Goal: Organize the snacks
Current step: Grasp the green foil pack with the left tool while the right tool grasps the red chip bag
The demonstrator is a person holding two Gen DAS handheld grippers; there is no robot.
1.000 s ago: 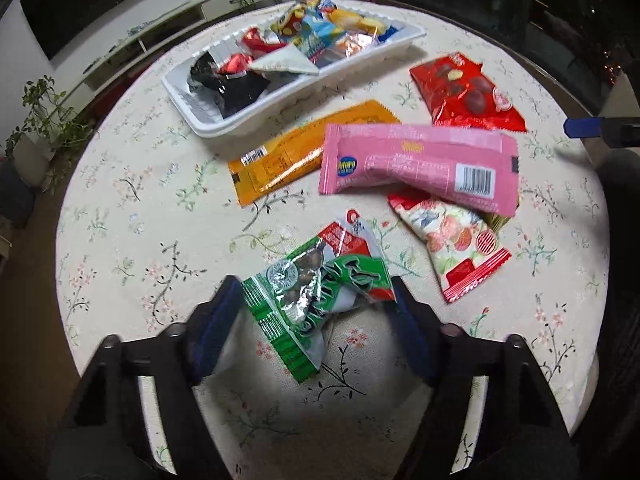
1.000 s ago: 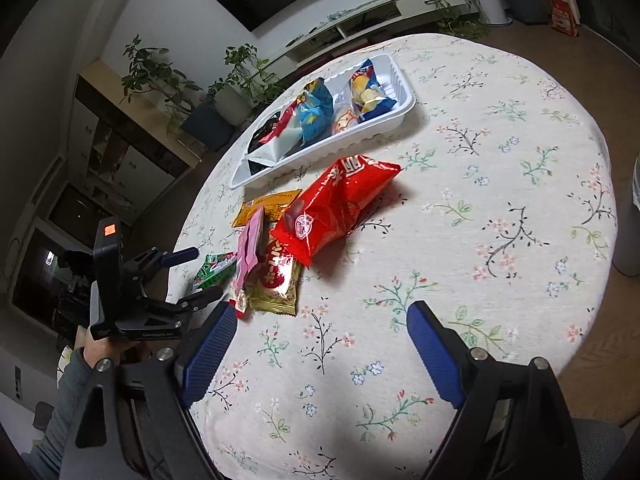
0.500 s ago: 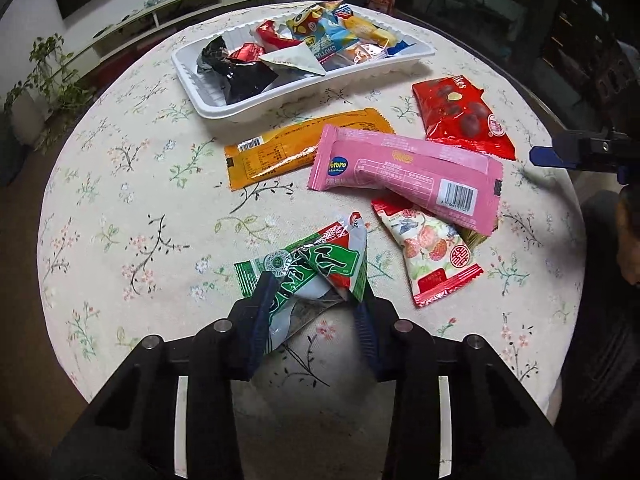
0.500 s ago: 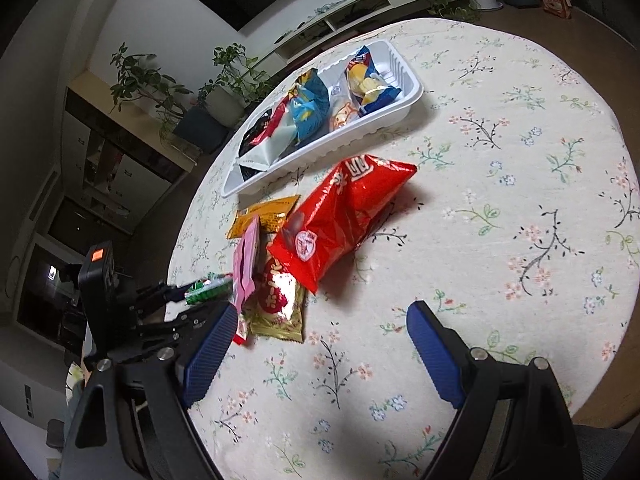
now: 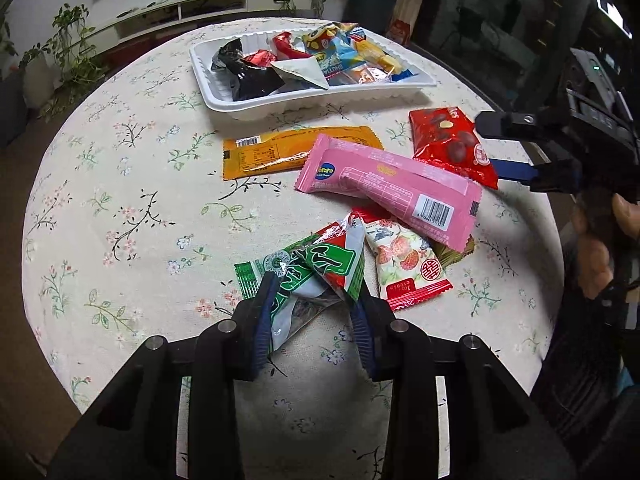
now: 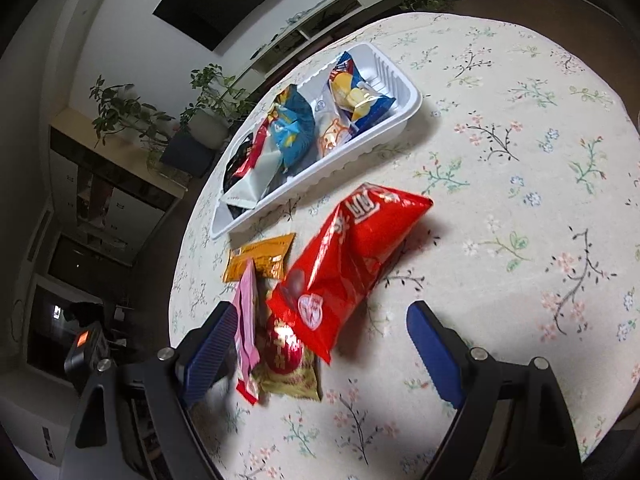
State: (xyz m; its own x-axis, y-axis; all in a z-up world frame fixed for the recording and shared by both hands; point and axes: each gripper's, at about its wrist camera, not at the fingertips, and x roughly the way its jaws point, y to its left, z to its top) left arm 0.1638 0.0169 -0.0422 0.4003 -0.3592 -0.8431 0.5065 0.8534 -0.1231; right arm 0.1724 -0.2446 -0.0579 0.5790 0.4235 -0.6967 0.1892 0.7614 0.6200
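My left gripper (image 5: 314, 308) is shut on a green and red snack packet (image 5: 310, 272), crumpled between the blue pads at the near side of the round table. Beyond it lie a strawberry packet (image 5: 406, 258), a long pink packet (image 5: 386, 186), an orange packet (image 5: 296, 150) and a red packet (image 5: 450, 142). A white tray (image 5: 264, 108) at the far side holds several snacks. My right gripper (image 6: 320, 340) is open and empty, its pads on either side of the red packet's (image 6: 352, 256) near end. The pink packet (image 6: 246, 312) lies by its left pad.
The table has a floral cloth (image 5: 120, 184). The tray (image 6: 384, 136) also shows in the right wrist view, with the orange packet (image 6: 262, 258) in front of it. The right gripper (image 5: 532, 148) shows at the right edge of the left wrist view. Plants and a low shelf stand behind.
My left gripper has closed on the green packet, crumpling it. My right gripper has moved in toward the red packet and now straddles its near end.
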